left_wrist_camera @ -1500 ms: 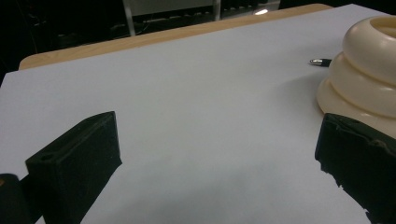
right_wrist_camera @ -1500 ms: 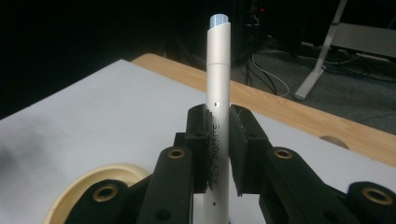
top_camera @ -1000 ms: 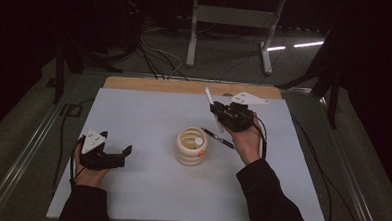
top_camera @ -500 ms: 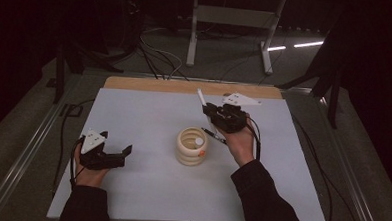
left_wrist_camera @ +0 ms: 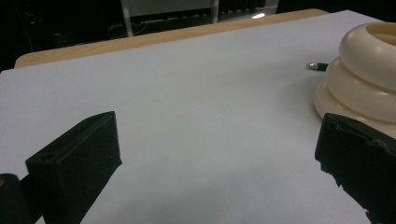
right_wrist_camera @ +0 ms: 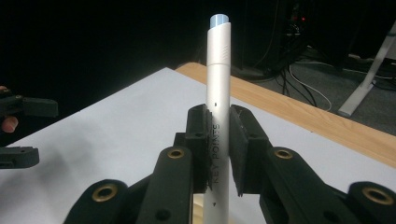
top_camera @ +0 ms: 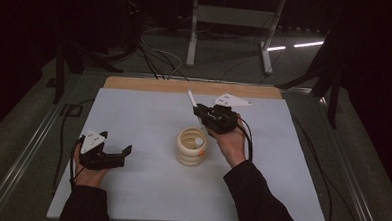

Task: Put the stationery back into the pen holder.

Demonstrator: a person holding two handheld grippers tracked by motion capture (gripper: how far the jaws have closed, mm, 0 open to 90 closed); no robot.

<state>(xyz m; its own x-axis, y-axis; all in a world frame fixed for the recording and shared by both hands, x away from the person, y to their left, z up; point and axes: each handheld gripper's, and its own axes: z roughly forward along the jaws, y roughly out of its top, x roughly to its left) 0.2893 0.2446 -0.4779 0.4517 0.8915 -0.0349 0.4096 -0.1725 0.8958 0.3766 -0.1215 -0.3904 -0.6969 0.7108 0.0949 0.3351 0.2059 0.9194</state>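
Note:
My right gripper is shut on a white pen, which sticks up and back from the jaws just behind a cream ringed holder. In the right gripper view the pads clamp the pen at mid-barrel, its blue end up, with my right gripper above the white mat. A white pen end and something orange stand inside the holder. My left gripper rests on the mat to the holder's left, open with nothing between its jaws. The left gripper view shows my left gripper facing the holder.
A black pen tip lies on the mat behind the holder. The white mat covers the table, with a wooden strip at its far edge. Cables and a metal stand lie on the floor beyond.
My right hand has carried the white pen leftward, to just behind the holder, and now covers the black pen lying on the mat. The left hand has stayed put.

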